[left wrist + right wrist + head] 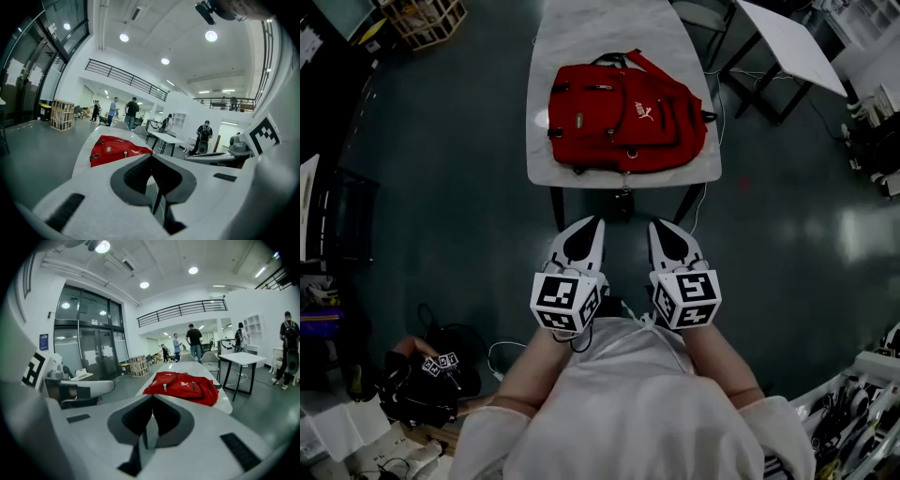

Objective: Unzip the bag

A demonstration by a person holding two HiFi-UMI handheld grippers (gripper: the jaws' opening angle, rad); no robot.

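Note:
A red backpack (pixel 626 118) lies flat on the near end of a long white table (pixel 581 37), its zippers closed as far as I can see. It shows ahead in the left gripper view (pixel 117 147) and the right gripper view (pixel 183 386). Both grippers hang side by side short of the table's near edge, close to my body. The left gripper (pixel 593 221) has its jaws together with nothing between them, and so does the right gripper (pixel 654 224). Neither touches the bag.
The table stands on dark legs (pixel 557 208) over a dark floor. A second white table (pixel 789 42) is at the right, a wooden crate (pixel 425 19) at the far left. Black gear and cables (pixel 431 370) lie on the floor to my left. Several people stand far off.

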